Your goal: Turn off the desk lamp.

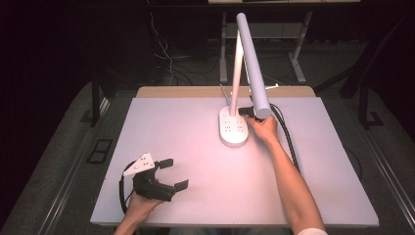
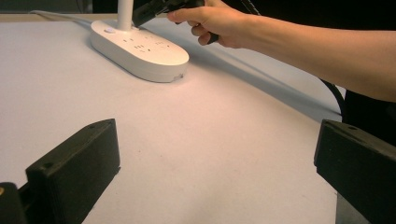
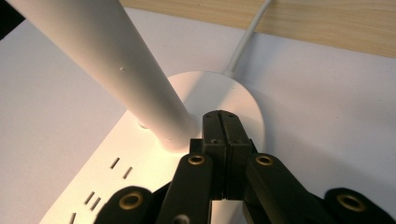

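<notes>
A white desk lamp stands at the middle back of the table. Its oval base (image 1: 233, 129) carries socket slots, a slim pole (image 1: 237, 73) rises from it, and a long head (image 1: 254, 63) slants toward me. My right gripper (image 1: 243, 111) is shut with nothing between its jaws. Its joined tips (image 3: 221, 116) sit just over the base (image 3: 238, 91), right beside the foot of the pole (image 3: 116, 60); contact is unclear. My left gripper (image 1: 174, 174) rests at the near left, jaws wide open and empty (image 2: 215, 163). From there, the base (image 2: 140, 51) and the right hand (image 2: 215, 23) lie far ahead.
A pale mat (image 1: 195, 147) covers the table, with a wooden strip (image 3: 303, 23) along the far edge. The lamp's white cord (image 3: 247, 42) runs off the back. A black cable (image 1: 288, 137) trails beside my right forearm. Desk legs (image 1: 298, 63) stand behind on the dark floor.
</notes>
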`<state>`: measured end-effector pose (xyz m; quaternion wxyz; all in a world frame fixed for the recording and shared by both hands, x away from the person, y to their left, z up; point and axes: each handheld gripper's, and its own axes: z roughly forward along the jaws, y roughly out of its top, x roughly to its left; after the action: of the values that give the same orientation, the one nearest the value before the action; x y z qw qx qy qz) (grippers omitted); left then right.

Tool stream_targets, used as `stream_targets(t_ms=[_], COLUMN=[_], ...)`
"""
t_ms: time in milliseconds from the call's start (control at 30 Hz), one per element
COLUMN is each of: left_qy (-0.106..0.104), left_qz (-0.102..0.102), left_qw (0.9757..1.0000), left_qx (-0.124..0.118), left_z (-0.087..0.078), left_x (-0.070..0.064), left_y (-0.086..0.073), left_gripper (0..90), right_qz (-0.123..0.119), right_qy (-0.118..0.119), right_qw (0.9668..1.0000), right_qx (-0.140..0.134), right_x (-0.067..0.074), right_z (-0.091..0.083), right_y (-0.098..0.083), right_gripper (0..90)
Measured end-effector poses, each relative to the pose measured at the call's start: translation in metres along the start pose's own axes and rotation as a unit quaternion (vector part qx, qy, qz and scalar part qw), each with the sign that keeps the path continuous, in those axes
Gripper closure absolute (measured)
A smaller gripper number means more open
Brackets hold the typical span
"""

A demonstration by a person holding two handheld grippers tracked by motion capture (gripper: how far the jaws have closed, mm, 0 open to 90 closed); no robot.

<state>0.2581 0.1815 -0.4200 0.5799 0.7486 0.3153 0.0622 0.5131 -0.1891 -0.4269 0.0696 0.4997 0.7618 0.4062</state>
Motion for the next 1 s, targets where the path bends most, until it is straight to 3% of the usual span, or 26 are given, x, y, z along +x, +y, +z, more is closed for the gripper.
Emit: stream_targets(t_ms=[100, 267, 367, 1000], left_qy=[0.0, 0.0, 0.0, 0.0], left_qz=[0.001, 0.004, 0.002, 0.002], left_qw=[1.0, 1.0, 1.0, 1.0], left_qx=[0.0, 0.002, 0.0, 0.002], left_z=[-0.0001, 0.0, -0.0005, -0.0012], left_x=[-0.0004, -0.0011, -0.0009, 0.0], left_y=[0.0, -0.0002, 0.0, -0.0003], left_gripper=[0.0, 0.0, 0.0, 0.0], right_qz=[0.001, -0.006, 0.009, 0.001], right_qy=[0.006, -0.004, 0.01, 0.009], right_qw=[1.0, 1.0, 0.9999, 0.9999], right_qx=[0.001, -0.001, -0.003, -0.01], right_x=[0.0008, 0.0025, 0.0009, -0.0016], right_z=[0.0005, 0.0019, 0.0021, -0.0028], right_y=[-0.0002, 0.0004, -0.0016, -0.0019], right_gripper=[90.0, 90.0, 90.0, 90.0])
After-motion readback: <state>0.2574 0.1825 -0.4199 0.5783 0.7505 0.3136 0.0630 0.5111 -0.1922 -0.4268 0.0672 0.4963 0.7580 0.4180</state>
